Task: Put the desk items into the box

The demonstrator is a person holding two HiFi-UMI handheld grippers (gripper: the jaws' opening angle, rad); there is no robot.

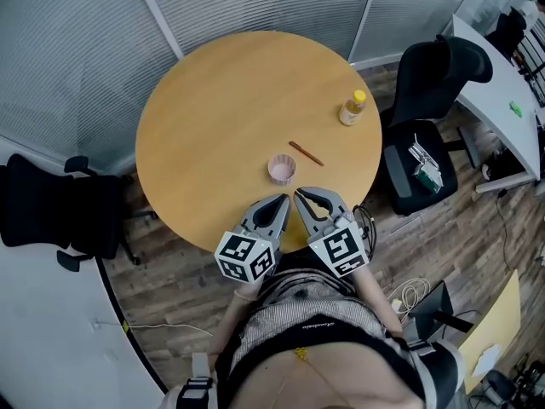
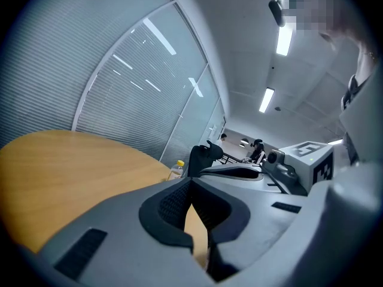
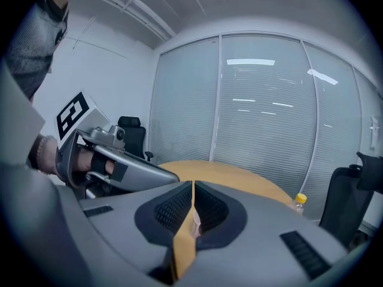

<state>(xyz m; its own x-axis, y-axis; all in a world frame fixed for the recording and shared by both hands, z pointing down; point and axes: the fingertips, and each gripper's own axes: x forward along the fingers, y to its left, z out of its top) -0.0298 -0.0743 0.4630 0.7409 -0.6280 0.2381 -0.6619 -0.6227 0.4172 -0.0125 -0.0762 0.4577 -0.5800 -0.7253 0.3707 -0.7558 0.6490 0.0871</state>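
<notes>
While left gripper [image 1: 285, 199] and right gripper [image 1: 299, 195] jaws are closed, bottle [image 1: 352, 109] holds yellowish liquid.

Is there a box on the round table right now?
No, the head view shows only a bottle, a pink cup and a thin stick on the table.
</notes>
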